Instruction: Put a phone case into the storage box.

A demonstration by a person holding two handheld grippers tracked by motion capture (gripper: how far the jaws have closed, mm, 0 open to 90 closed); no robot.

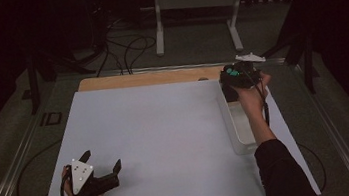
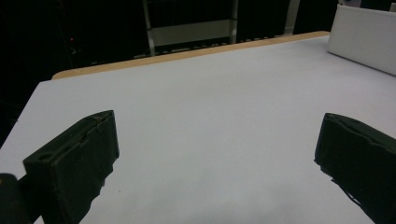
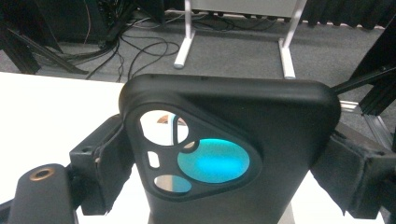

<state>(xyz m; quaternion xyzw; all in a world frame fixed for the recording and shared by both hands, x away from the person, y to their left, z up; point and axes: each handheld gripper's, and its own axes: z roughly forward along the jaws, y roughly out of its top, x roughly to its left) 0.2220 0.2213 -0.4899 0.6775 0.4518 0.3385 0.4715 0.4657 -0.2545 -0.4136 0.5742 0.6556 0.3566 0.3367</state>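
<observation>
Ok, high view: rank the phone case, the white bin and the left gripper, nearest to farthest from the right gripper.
1. Phone case: clamped in the right gripper, far right.
2. White bin: directly below it, along the right edge.
3. Left gripper: near left, open, across the board.

There is 1 black phone case (image 3: 243, 154), with 4 cut-outs in its camera panel. 1 white bin (image 1: 239, 125) stands on 1 white desk (image 1: 158, 145). There are 2 grippers: the left gripper (image 1: 103, 163) and the right gripper (image 1: 234, 76).
</observation>
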